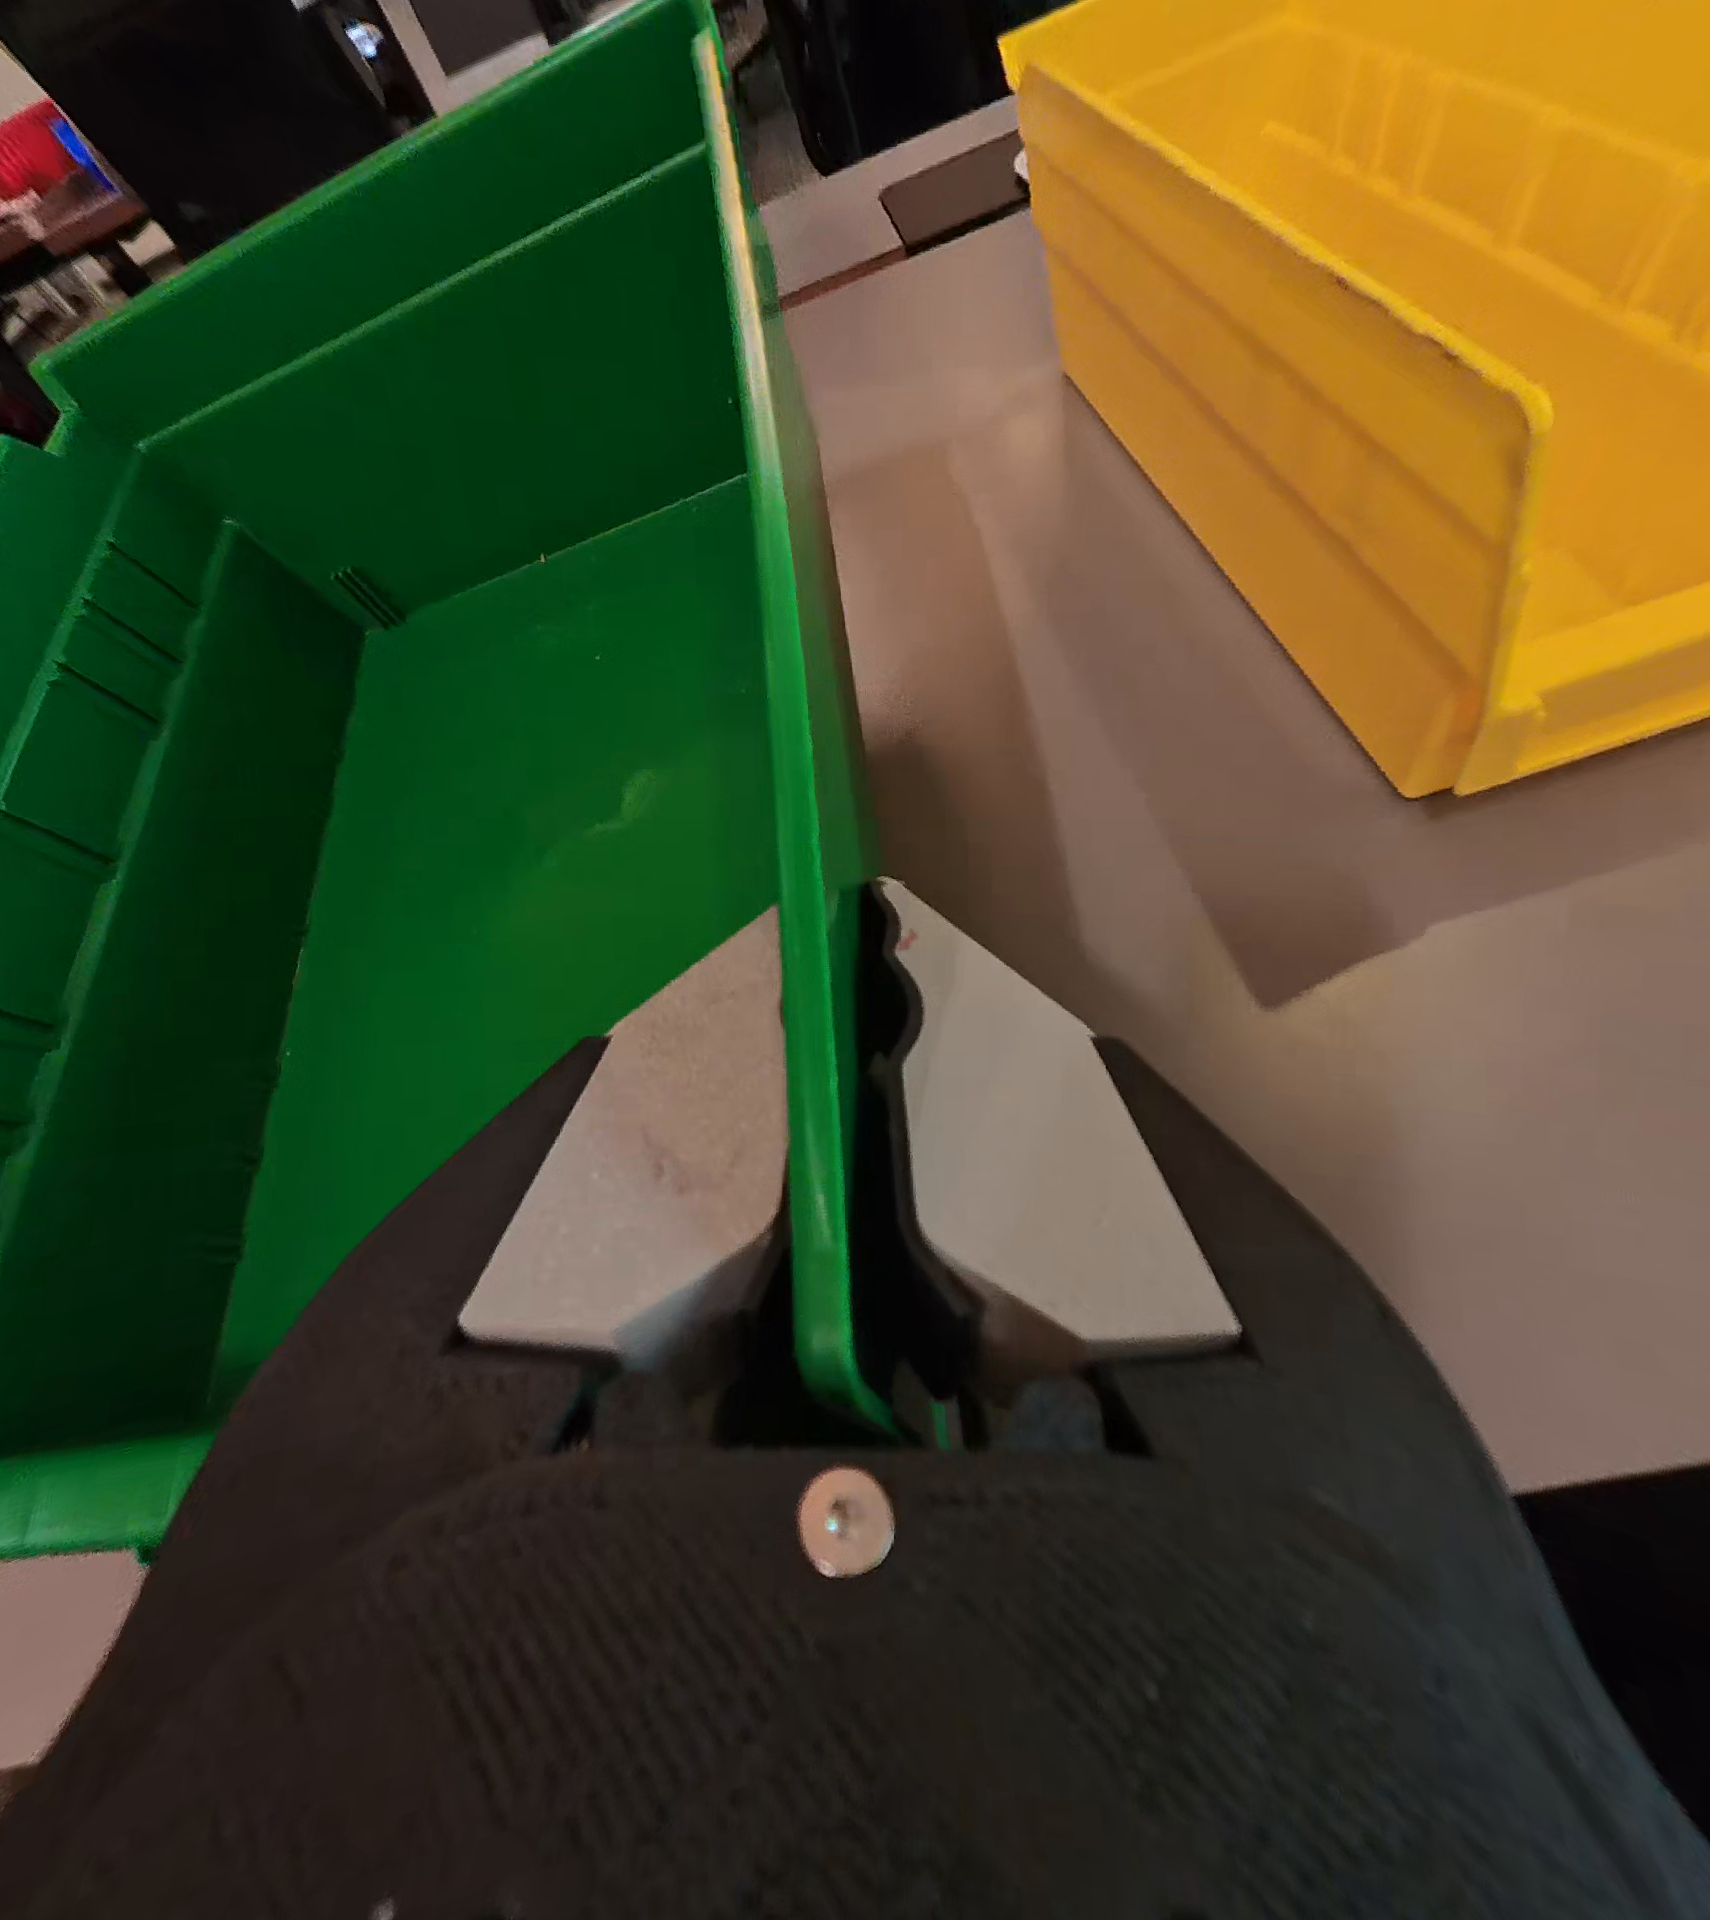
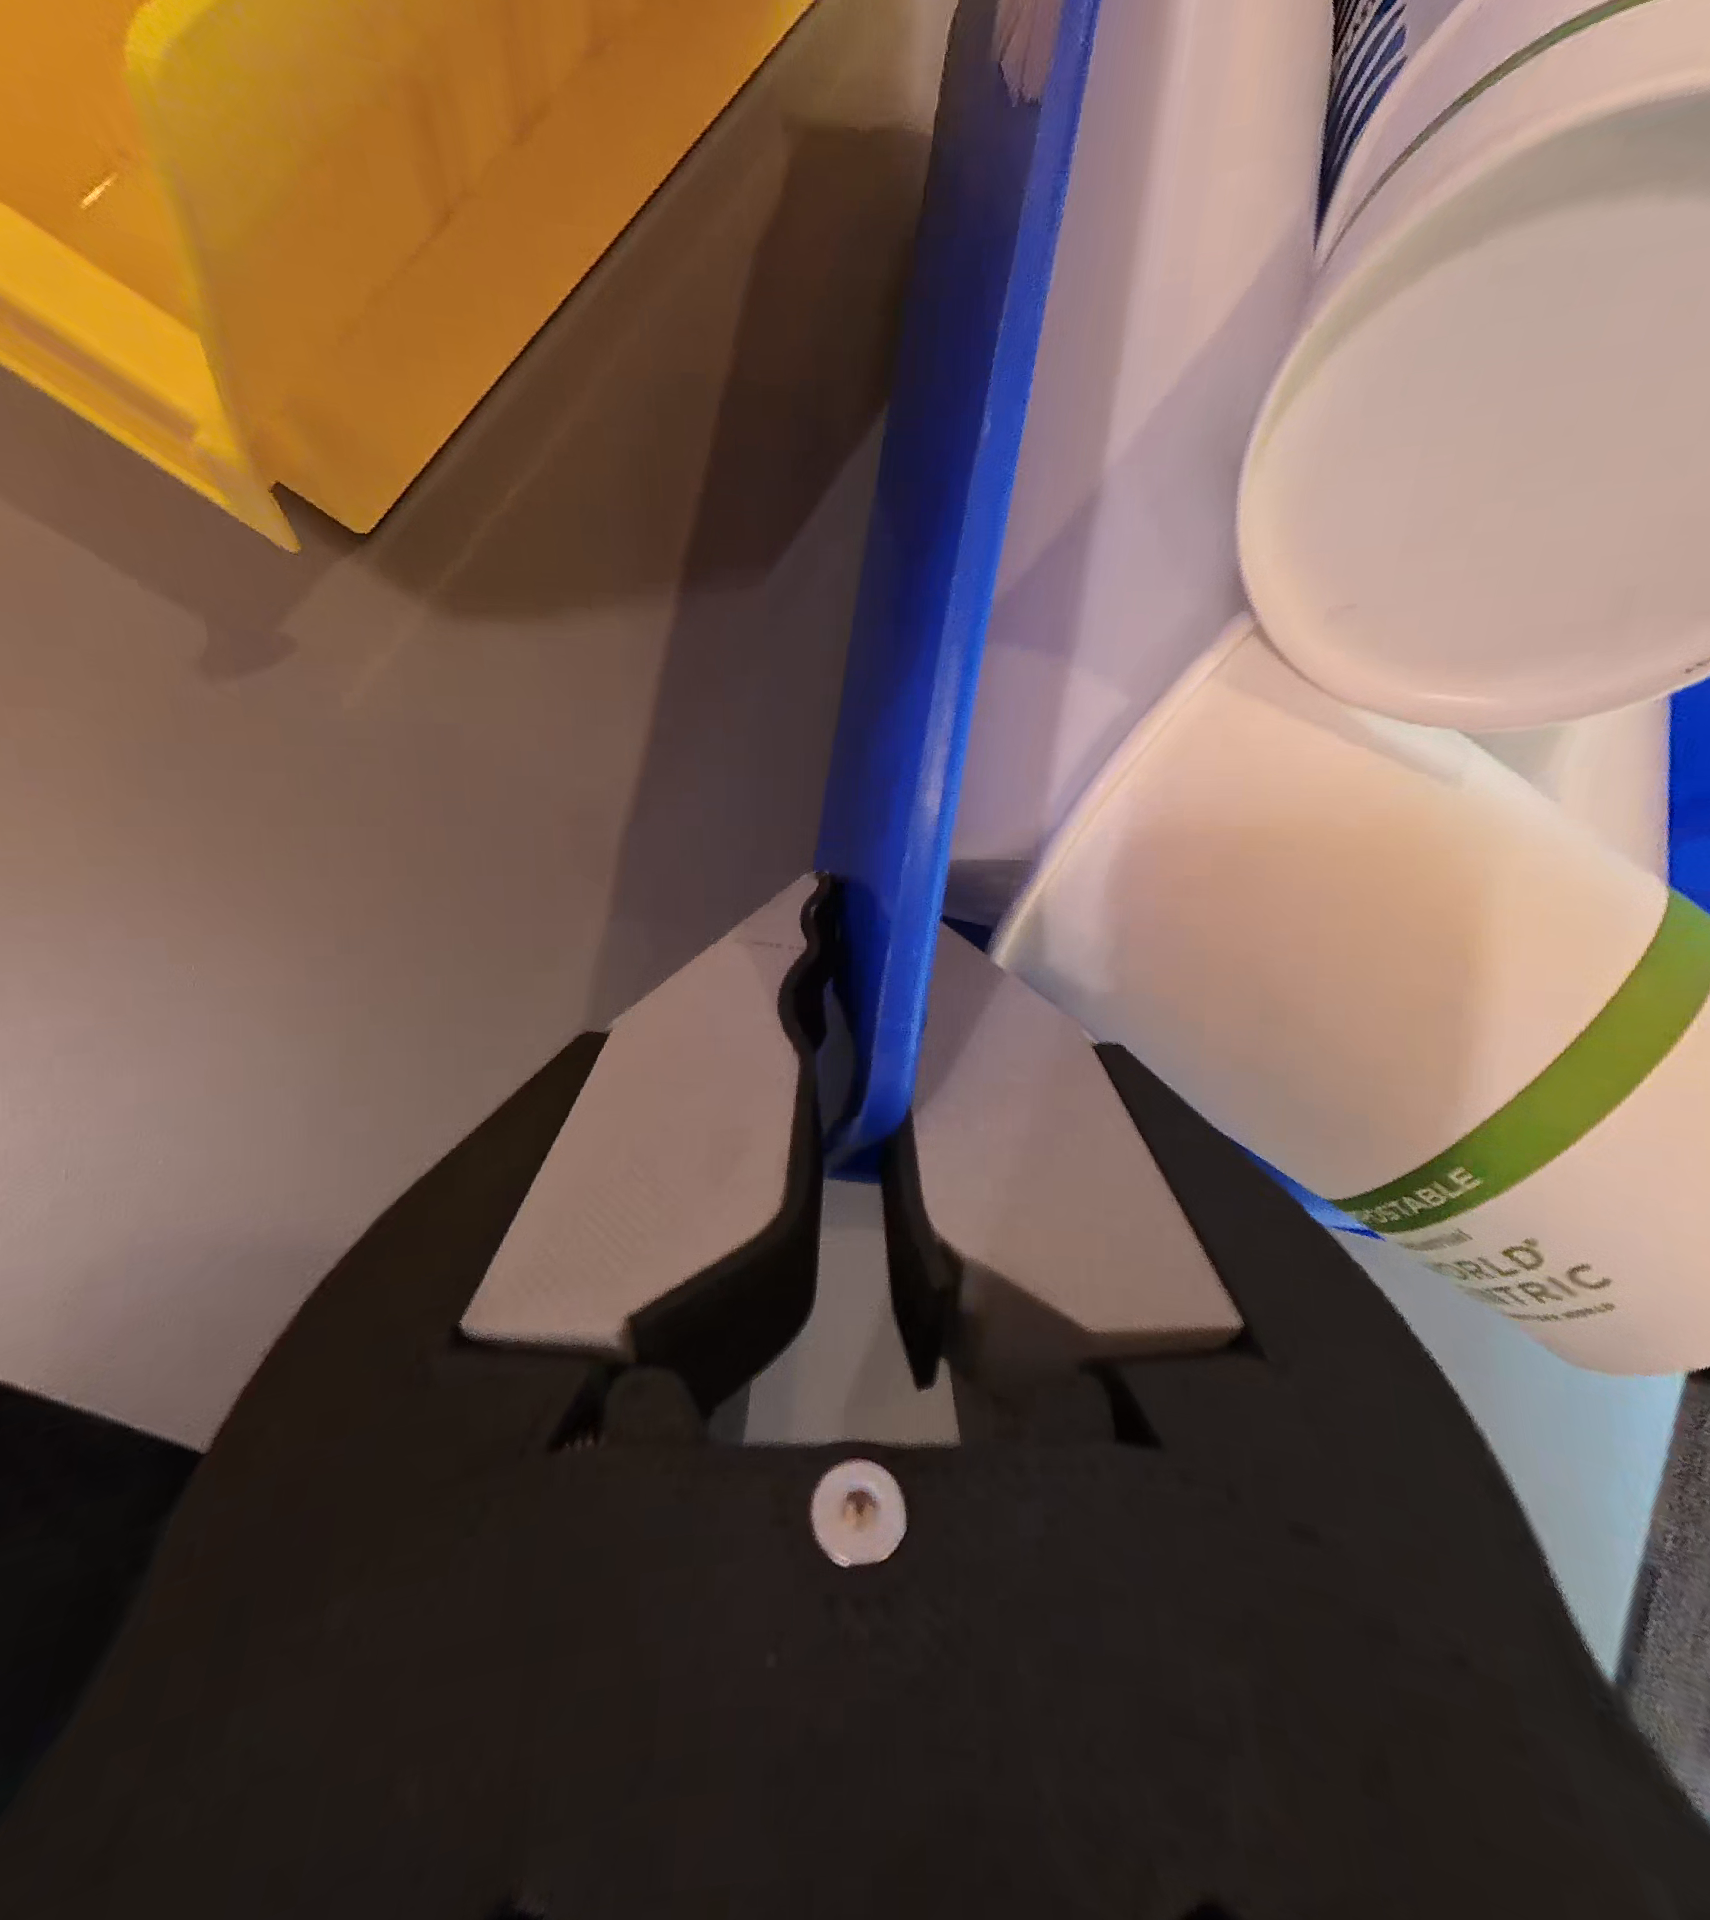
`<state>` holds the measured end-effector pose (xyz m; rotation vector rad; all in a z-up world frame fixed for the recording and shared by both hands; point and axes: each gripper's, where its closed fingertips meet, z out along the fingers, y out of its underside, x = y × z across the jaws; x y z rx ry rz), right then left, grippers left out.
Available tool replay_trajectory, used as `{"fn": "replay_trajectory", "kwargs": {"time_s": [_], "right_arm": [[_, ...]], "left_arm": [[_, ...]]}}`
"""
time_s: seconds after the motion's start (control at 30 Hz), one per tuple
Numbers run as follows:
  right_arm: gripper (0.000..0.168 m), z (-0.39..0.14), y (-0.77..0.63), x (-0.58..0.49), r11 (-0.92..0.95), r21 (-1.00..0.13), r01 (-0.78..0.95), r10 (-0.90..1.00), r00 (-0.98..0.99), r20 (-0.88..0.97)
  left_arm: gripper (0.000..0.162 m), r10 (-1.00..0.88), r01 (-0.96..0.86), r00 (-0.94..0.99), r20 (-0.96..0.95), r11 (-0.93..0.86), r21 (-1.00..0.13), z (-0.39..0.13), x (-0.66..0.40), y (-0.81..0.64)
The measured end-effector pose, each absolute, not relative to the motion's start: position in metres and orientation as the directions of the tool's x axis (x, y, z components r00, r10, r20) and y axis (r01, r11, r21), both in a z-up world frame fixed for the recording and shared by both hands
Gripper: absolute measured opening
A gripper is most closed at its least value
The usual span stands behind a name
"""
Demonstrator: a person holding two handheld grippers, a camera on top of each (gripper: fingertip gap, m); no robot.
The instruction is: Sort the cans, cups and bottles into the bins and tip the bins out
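In the left wrist view my left gripper (image 1: 830,935) is shut on the right side wall of a green bin (image 1: 477,582). The bin's inside shows bare, with nothing in it, and it looks tilted. In the right wrist view my right gripper (image 2: 866,935) is shut on the left side wall of a blue bin (image 2: 944,582). Several white paper cups lie in the blue bin: one shows its round bottom (image 2: 1547,457), another with a green band (image 2: 1350,997) pokes over the near edge toward me.
A yellow bin (image 1: 1350,416) stands on the grey table (image 1: 1194,935) to the right of the green bin; it also shows in the right wrist view (image 2: 331,249) at upper left. The table's near edge (image 1: 1557,1475) drops to dark floor. Shelving and a red box stand far behind.
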<state>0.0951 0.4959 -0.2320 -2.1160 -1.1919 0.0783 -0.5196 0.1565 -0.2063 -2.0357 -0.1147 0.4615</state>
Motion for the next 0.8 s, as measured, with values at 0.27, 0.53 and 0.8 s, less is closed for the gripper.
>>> {"fn": "replay_trajectory", "kwargs": {"time_s": [0.27, 0.53, 0.8], "right_arm": [[0.0, -0.204, 0.491, 0.104, -0.272, -0.593, 0.758, 0.755, 0.55, 0.356], [0.001, -0.143, 0.468, 0.082, -0.158, -0.603, 0.782, 0.768, 0.481, 0.422], [0.001, -0.085, 0.421, 0.009, 0.017, -0.657, 0.754, 0.823, 0.363, 0.437]], "left_arm": [[0.003, 0.243, -0.149, 0.923, -0.3, -0.493, -0.857, -0.19, -0.502, 0.139], [0.003, 0.245, -0.166, 0.915, -0.322, -0.497, -0.852, -0.185, -0.491, 0.117], [0.003, 0.296, -0.179, 0.88, -0.37, -0.514, -0.839, -0.177, -0.489, 0.078]]}}
